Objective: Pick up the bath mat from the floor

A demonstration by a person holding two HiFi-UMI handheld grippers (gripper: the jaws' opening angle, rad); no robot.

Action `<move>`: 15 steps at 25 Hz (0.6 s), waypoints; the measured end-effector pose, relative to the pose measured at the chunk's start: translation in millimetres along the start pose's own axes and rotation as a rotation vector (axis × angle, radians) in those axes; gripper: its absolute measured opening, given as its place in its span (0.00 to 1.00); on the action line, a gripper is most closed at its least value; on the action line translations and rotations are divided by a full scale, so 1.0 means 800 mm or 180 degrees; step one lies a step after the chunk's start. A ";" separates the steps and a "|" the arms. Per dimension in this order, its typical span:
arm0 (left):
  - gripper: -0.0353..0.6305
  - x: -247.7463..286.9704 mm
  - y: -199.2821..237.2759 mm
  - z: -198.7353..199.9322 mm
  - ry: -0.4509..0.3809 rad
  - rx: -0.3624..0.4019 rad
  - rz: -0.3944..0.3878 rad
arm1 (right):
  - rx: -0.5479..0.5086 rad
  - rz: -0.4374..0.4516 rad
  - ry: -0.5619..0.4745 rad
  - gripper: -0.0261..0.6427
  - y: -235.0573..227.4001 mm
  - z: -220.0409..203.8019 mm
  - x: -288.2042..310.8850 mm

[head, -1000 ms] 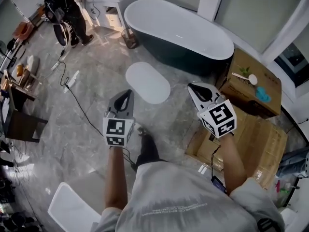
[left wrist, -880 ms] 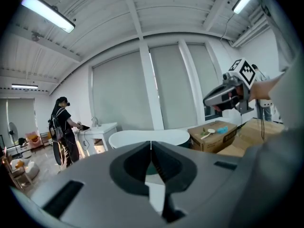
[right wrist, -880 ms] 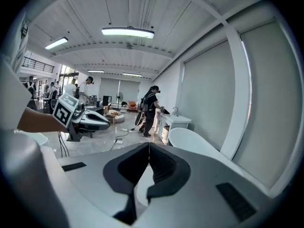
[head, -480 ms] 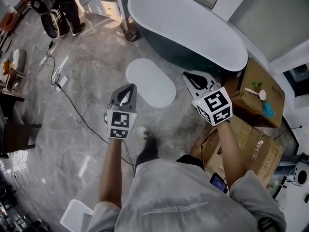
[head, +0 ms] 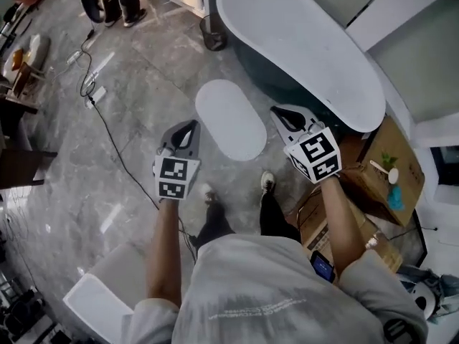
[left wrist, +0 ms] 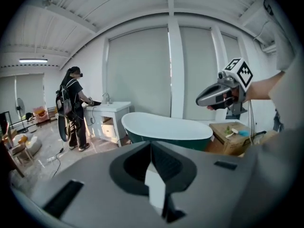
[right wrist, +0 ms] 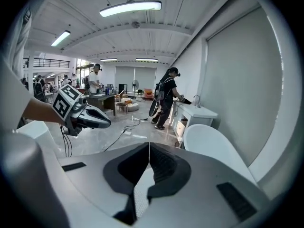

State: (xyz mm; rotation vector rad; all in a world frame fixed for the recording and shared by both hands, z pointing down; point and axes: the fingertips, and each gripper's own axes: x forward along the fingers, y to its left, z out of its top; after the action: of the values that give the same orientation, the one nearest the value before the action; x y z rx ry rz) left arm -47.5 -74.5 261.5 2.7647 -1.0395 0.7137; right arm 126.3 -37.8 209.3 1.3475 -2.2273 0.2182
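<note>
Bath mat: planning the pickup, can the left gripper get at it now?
Probably yes: the bath mat lies on floor ahead of the left gripper, nothing between them, though its jaws are shut.

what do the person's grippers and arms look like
The left gripper and right gripper are both grey, wedge-shaped shells that taper to dark-lined jaws. Each carries a white cube with black square markers at its rear. Thin dark cables hang under the left one. The person wears a light grey short-sleeved t-shirt with small print on the back.
</note>
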 end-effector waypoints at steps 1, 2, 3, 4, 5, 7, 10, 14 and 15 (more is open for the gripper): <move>0.08 0.000 0.000 -0.002 0.0029 -0.0027 0.0075 | -0.0017 0.0102 -0.0007 0.06 -0.002 -0.004 0.009; 0.08 0.000 0.000 -0.005 0.0060 -0.0059 0.0156 | -0.0028 0.0209 -0.0015 0.06 -0.004 -0.008 0.017; 0.08 0.000 -0.002 -0.009 0.0095 -0.0082 0.0232 | -0.0032 0.0318 -0.0018 0.06 -0.004 -0.014 0.025; 0.08 0.000 -0.004 -0.014 0.0131 -0.0086 0.0296 | -0.0033 0.0423 -0.0006 0.06 -0.003 -0.022 0.034; 0.08 0.001 -0.006 -0.020 0.0165 -0.0082 0.0348 | -0.0040 0.0524 0.0027 0.06 -0.001 -0.031 0.042; 0.08 0.004 -0.009 -0.036 0.0211 -0.0133 0.0437 | -0.0092 0.0685 0.0133 0.06 0.007 -0.050 0.059; 0.08 0.016 -0.020 -0.076 0.0274 -0.0331 0.0454 | -0.0164 0.0779 0.0298 0.06 0.022 -0.087 0.081; 0.08 0.056 -0.043 -0.153 0.0451 -0.0454 0.0292 | -0.0080 0.0787 0.0475 0.07 0.041 -0.155 0.118; 0.08 0.069 -0.047 -0.177 0.0485 -0.0502 0.0262 | -0.0046 0.0793 0.0527 0.11 0.046 -0.179 0.132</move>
State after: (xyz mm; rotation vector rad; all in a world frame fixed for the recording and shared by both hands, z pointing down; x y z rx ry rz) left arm -42.1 -43.1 414.6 2.5050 -1.1306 0.8014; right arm 105.5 -45.5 389.5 1.0032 -2.2459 0.3869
